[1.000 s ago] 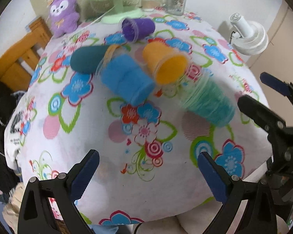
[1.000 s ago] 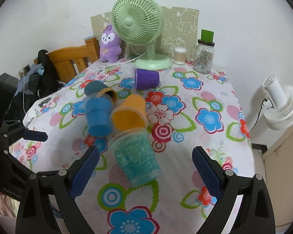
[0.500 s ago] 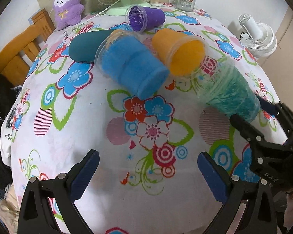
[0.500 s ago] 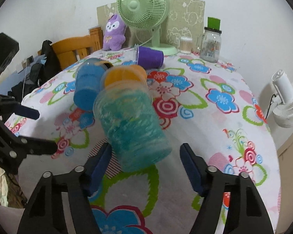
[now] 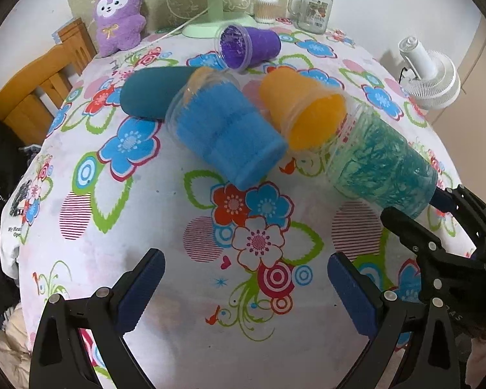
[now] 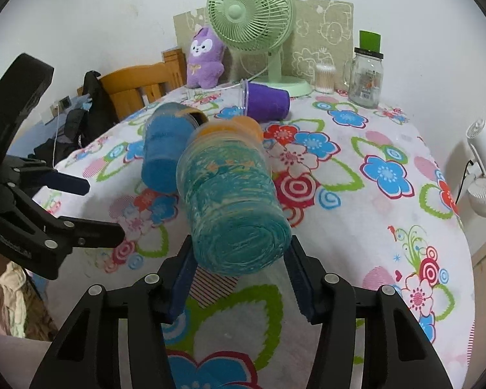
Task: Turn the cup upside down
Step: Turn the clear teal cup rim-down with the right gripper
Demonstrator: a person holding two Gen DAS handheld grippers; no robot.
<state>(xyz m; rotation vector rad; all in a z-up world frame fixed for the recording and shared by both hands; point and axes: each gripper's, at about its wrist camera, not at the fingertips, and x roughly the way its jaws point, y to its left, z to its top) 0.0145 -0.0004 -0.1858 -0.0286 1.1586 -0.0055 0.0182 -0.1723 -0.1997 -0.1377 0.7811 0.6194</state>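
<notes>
My right tongs [image 6: 239, 278] grip the teal cup [image 6: 230, 207] by its base end, one pad on each side of the closed bottom. The cup lies on its side near the right edge of the worktop [image 6: 388, 243], bottom toward me, mouth pointing away toward the orange cup [image 6: 239, 126], which touches or slightly enters its rim. My left tongs [image 5: 243, 295] hang open over the front of the worktop, holding nothing.

The teal cup looks like clear thin plastic with teal stuffing or streaks inside; I judge it light, a bit springy, and smooth enough to slip. Squeezed hard at the wall it would probably buckle, so the base is the right place to hold: the bottom disc stiffens it there. The rim is the next stiffest part, but it is crowded by the orange cup.

Just beside them lies the blue cup [image 5: 226, 136], also on its side, with a dark teal cup [image 5: 152, 92] behind it and a purple cup [image 5: 249, 47] toward the far edge near the fan [image 6: 252, 26].

To flip it, I would swing the base up so the mouth comes down flat on the cloth, clear of the orange cup. The risk, I think, is the rim catching that neighbour or the soft cloth and the cup twisting in the pads.
</notes>
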